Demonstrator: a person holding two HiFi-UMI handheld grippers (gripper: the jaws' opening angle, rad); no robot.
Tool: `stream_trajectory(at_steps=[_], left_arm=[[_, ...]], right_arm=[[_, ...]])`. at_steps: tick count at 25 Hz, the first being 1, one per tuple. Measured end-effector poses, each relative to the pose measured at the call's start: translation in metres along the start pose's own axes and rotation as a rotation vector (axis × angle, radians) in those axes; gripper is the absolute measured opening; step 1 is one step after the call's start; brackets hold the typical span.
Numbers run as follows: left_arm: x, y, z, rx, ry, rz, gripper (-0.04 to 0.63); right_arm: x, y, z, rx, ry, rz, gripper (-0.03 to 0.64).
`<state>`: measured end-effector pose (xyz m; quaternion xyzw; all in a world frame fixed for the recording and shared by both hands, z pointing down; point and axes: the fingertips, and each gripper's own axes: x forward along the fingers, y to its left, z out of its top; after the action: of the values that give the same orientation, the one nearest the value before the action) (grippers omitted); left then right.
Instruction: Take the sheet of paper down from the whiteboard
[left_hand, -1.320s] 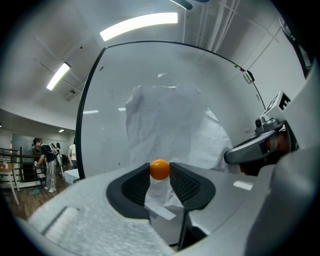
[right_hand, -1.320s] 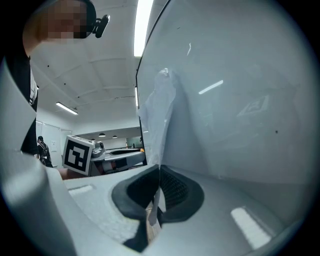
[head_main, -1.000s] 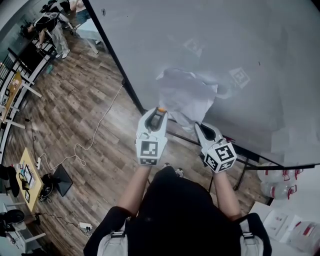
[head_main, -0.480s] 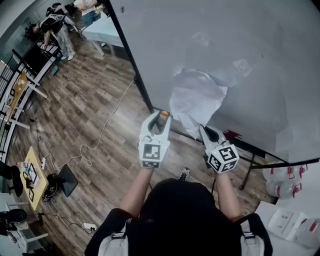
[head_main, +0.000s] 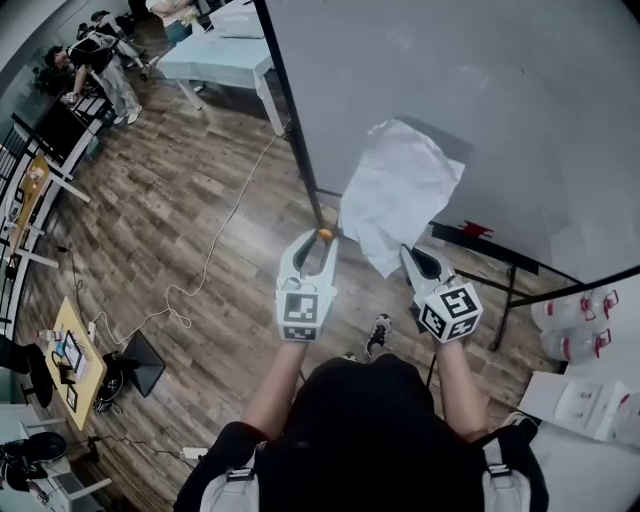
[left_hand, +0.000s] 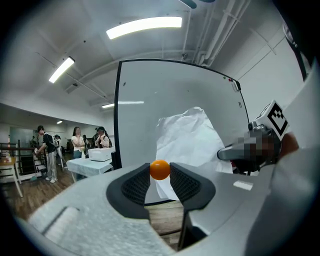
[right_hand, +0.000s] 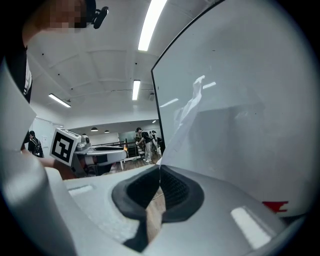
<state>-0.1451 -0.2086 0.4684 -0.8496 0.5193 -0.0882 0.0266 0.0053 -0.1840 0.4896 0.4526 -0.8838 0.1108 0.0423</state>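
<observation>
The whiteboard (head_main: 480, 90) fills the upper right of the head view, with its top and right side cut off by the frame. Its black left edge (head_main: 295, 120) runs down to a point just beyond the left gripper. To the left of that edge, wooden floor (head_main: 170, 200) lies open. A thin cable (head_main: 200, 270) snakes across it, and a pale bench (head_main: 215, 60) stands far off, near some people (head_main: 95, 60). On the right there's less room, with the board's dark stand legs (head_main: 510, 290) and some bottles (head_main: 580, 315) low by the wall.

The paper (head_main: 400, 190), white and creased, stands out in front of the board's lower part and throws a shadow on it. Whether its far edge still touches the board, I can't tell.

The right gripper (head_main: 410, 253) has the sheet's near corner, and its own view shows the jaws closed tight on the thin edge. From there the paper is seen almost edge-on, so little of its face shows.

The left gripper (head_main: 318, 243) is beside it, clear of the sheet and pointing at the board's edge. It's clamped on a small orange ball (left_hand: 160, 169), held right at the jaw tips with both pads against it.

The person's torso hides the floor directly beneath, and only one shoe (head_main: 378, 333) peeks out.
</observation>
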Motion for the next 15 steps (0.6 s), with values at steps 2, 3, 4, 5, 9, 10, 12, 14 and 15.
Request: stream_trajectory(at_steps=[2, 3, 4, 5, 9, 10, 12, 14, 15], left_arm=[[-0.017, 0.0, -0.003, -0.002, -0.001, -0.011, 0.133], [-0.024, -0.001, -0.004, 0.001, -0.004, -0.017, 0.133], [-0.031, -0.003, -0.005, 0.002, -0.008, -0.023, 0.133], [-0.037, -0.005, -0.006, 0.003, -0.011, -0.029, 0.133], [-0.059, -0.014, -0.013, -0.001, -0.016, -0.051, 0.133], [-0.064, -0.015, -0.014, -0.003, -0.017, -0.054, 0.133], [-0.071, -0.015, -0.016, -0.008, -0.02, -0.058, 0.133], [-0.075, -0.017, -0.018, -0.011, -0.023, -0.062, 0.133], [-0.076, -0.018, -0.02, -0.013, -0.025, -0.063, 0.134]], right_arm=[[-0.01, 0.017, -0.005, -0.015, 0.008, -0.013, 0.004], [-0.014, 0.023, -0.009, -0.021, 0.013, -0.019, 0.005], [-0.019, 0.029, -0.013, -0.024, 0.018, -0.024, 0.005], [-0.025, 0.034, -0.017, -0.025, 0.024, -0.03, 0.005], [-0.043, 0.051, -0.031, -0.033, 0.042, -0.047, 0.005], [-0.046, 0.054, -0.033, -0.038, 0.047, -0.049, 0.005], [-0.049, 0.06, -0.036, -0.054, 0.059, -0.051, 0.005], [-0.051, 0.064, -0.041, -0.075, 0.074, -0.051, 0.005], [-0.052, 0.064, -0.044, -0.083, 0.079, -0.05, 0.005]])
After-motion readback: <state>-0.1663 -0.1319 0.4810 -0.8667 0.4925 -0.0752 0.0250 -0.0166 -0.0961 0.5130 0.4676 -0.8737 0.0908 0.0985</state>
